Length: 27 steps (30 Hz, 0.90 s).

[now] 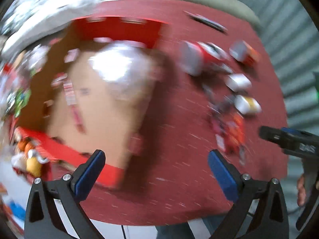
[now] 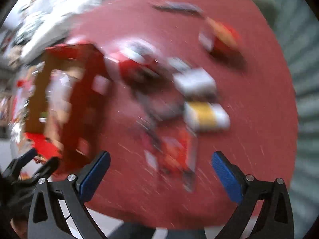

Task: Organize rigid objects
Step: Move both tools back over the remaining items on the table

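Left wrist view, cardboard box (image 1: 95, 107), blurred silvery item (image 1: 117, 65) seemingly inside

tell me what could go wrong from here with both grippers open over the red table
1. Both views are badly smeared, so aiming at the small white and yellow box among the crowded packets may miss or knock its neighbours.
2. The open left gripper hangs by the open cardboard box; a finger could catch its red rim.
3. The right gripper shows nearby, so they could collide.
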Each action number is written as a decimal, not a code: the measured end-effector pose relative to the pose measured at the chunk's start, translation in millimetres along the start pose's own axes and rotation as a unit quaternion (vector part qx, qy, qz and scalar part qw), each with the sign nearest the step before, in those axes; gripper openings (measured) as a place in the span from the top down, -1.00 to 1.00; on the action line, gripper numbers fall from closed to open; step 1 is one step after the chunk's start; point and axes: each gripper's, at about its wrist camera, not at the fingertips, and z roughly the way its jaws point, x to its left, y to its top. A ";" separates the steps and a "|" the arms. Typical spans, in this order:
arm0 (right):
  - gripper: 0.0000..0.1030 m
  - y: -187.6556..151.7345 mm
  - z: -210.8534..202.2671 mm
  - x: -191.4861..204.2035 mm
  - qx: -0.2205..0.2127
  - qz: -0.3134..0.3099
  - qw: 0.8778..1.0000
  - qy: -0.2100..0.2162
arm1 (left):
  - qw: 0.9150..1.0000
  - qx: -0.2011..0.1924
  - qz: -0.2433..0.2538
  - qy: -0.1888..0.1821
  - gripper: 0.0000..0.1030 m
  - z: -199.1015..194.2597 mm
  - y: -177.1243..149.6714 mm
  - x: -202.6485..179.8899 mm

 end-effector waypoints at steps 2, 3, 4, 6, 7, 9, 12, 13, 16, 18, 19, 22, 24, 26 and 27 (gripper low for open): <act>-0.98 -18.8 6.7 -32.5 0.022 0.043 0.999 -0.008 | 0.999 0.022 0.029 -0.010 -1.00 13.0 -0.5 -32.1; -0.98 -26.9 8.9 -46.9 0.028 0.062 0.998 -0.011 | 0.999 0.032 0.034 -0.012 -0.99 21.1 1.0 -43.3; -0.98 -33.3 10.5 -57.0 0.032 0.074 0.997 -0.012 | 0.999 0.040 0.036 -0.008 -0.99 29.6 3.8 -52.8; -0.98 -42.6 14.9 -73.2 0.043 0.098 0.994 -0.007 | 0.998 0.048 0.029 0.009 -0.99 47.1 13.0 -62.7; -0.98 -47.1 15.9 -81.6 0.045 0.109 0.993 -0.003 | 0.998 0.052 0.019 0.014 -0.99 56.6 17.2 -65.1; -0.98 -54.3 17.1 -92.9 0.049 0.120 0.992 0.004 | 0.997 0.070 -0.006 0.017 -0.99 77.1 28.6 -69.1; -0.98 -60.0 17.0 -106.8 0.050 0.126 0.991 0.007 | 0.997 0.071 -0.016 0.040 -0.99 97.4 41.5 -76.1; -0.98 -61.7 17.1 -110.9 0.051 0.127 0.991 0.008 | 0.996 0.072 -0.011 0.052 -0.99 103.2 42.8 -79.3; -0.98 -66.1 18.1 -123.8 0.057 0.132 0.989 0.013 | 0.994 0.088 -0.008 0.058 -0.99 116.0 37.8 -81.9; -0.98 -68.0 19.3 -129.6 0.059 0.132 0.989 0.018 | 0.993 0.093 -0.006 0.070 -0.99 121.6 31.3 -82.0; -0.98 -68.3 20.2 -132.1 0.061 0.131 0.989 0.020 | 0.993 0.097 -0.006 0.073 -0.99 125.1 28.0 -81.3; -0.98 -68.2 22.6 -139.5 0.066 0.129 0.989 0.022 | 0.991 0.116 -0.015 0.070 -0.99 135.5 22.2 -77.5; -0.98 -66.1 26.5 -140.7 0.070 0.129 0.989 0.024 | 0.991 0.113 -0.017 0.072 -1.00 137.4 21.1 -75.4; -0.98 -65.5 29.3 -139.7 0.071 0.126 0.989 0.026 | 0.991 0.112 -0.018 0.068 -1.00 139.1 23.1 -74.8; -0.98 -64.7 29.7 -139.0 0.071 0.123 0.989 0.028 | 0.991 0.108 -0.017 0.073 -1.00 137.9 23.8 -72.0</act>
